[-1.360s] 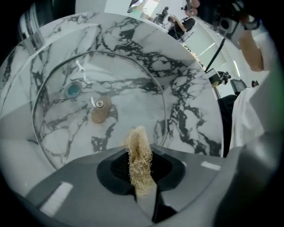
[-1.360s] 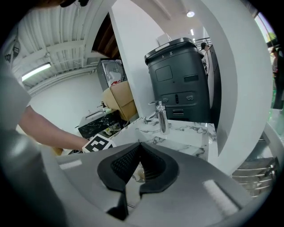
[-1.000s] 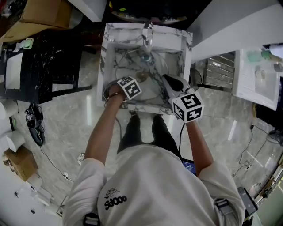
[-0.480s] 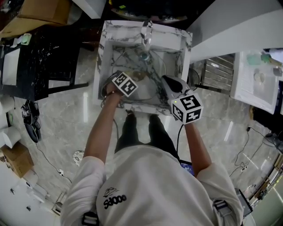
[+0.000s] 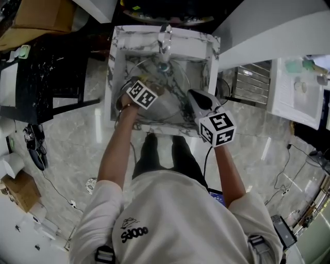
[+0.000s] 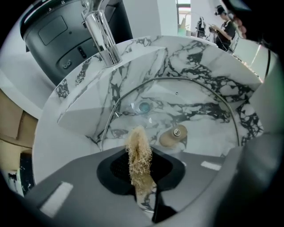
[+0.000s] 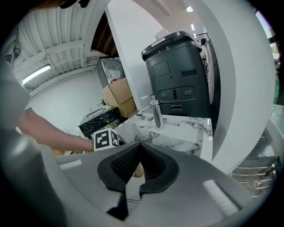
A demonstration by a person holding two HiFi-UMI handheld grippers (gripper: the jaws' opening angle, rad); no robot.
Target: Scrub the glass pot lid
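The only readable print is on the back of the person's white shirt, and it looks like "S4000" but is too small to be sure. The right gripper's marker cube just has black-and-white square patterns.

The left gripper is clamped on a tan fibrous scrubber, which pokes out over the round glass pot lid. The lid sits in the white dark-veined marble sink, and its tan knob is near the drain. The right gripper has its jaws pinched narrow on the lid's right edge.

There's a chrome faucet at the back of the sink and a black appliance behind it. The glossy pale marble floor has a black table and cardboard boxes off to the left.
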